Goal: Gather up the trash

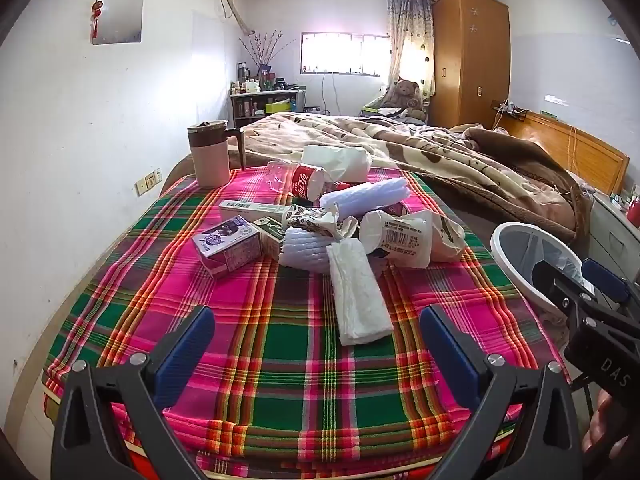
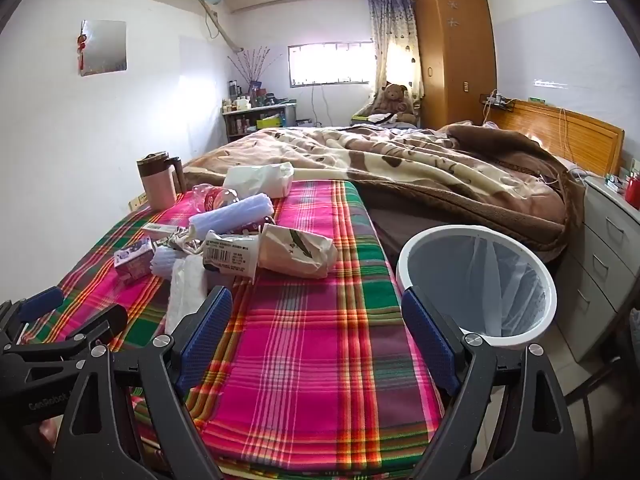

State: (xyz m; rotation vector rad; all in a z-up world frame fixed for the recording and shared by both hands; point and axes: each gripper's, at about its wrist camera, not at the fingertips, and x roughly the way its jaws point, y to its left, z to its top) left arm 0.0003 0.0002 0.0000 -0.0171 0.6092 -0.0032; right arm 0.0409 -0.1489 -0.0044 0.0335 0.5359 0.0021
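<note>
Trash heaped on the plaid-covered table

We see a plaid cloth (image 1: 280,360) over the table, bearing a pink mug (image 1: 210,156), a crushed cola bottle (image 1: 300,180), a purple carton (image 1: 230,246), a folded white tissue (image 1: 358,296), foam sleeves and wrappers, all clustered together.

Pink/green plaid cloth (image 1: 280,360), white bin (image 2: 404,264) (grey liner), purple carton (image 1: 228,246).

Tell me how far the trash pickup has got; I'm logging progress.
Nothing looks done: the bin shows only its liner. Nothing in hand: left gripper and right gripper are open and empty. Left: the whole pile, including folded tissue, purple carton and cola bottle.
</note>
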